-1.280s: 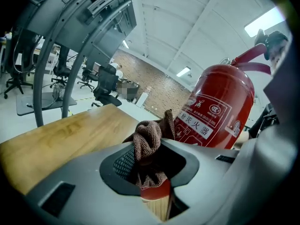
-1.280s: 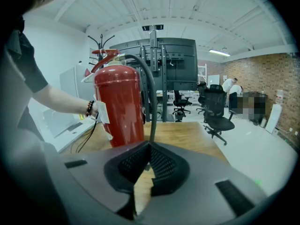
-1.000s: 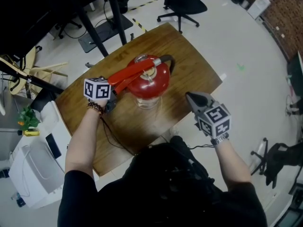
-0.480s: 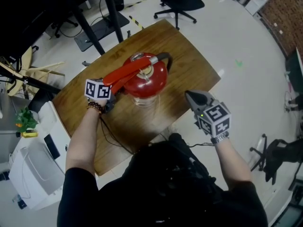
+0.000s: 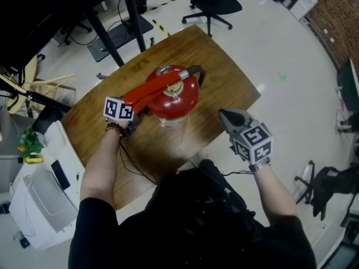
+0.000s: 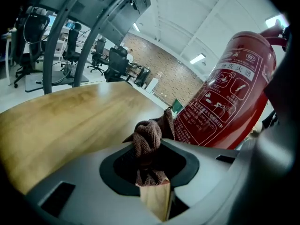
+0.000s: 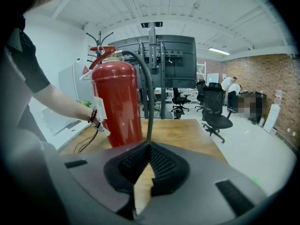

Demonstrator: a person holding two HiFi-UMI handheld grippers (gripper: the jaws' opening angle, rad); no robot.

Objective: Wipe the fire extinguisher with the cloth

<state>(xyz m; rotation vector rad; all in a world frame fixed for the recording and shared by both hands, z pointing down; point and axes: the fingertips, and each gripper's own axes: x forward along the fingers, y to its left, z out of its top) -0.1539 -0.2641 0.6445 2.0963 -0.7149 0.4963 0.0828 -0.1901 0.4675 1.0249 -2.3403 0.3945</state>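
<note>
Head view: I see the fire extinguisher [image 5: 171,97] standing upright mid-frame on the wooden table [image 5: 224,74], its red lever [image 5: 150,89] pointing lower left. The L gripper [image 5: 132,123] sits at its left flank w/ the marker cube on top, but I can't read the jaws from up there.

The left gripper view settles it. The jaws are clenched on a brown cloth [image 6: 147,142], a bunched wad sticking out past the tips. Its far edge is right beside the red cylinder wall w/ the white printed label, at frame right. Touching or a sliver apart, I can't tell.

The R gripper [image 5: 225,116] hangs at centre right of the head view, apart from the extinguisher and near the table's lower right edge. The right gripper view shows its jaws pressed together w/ nothing btwn them, only table wood below.

That view also shows the full run of the black hose [image 7: 149,93] down the cylinder, where the head view gives just its top bend. The person's left forearm [image 7: 56,100] w/ a beaded bracelet [image 7: 92,115] reaches in from frame left.

Bkgd: an office chair [image 5: 208,1] at the top of the head view.
</note>
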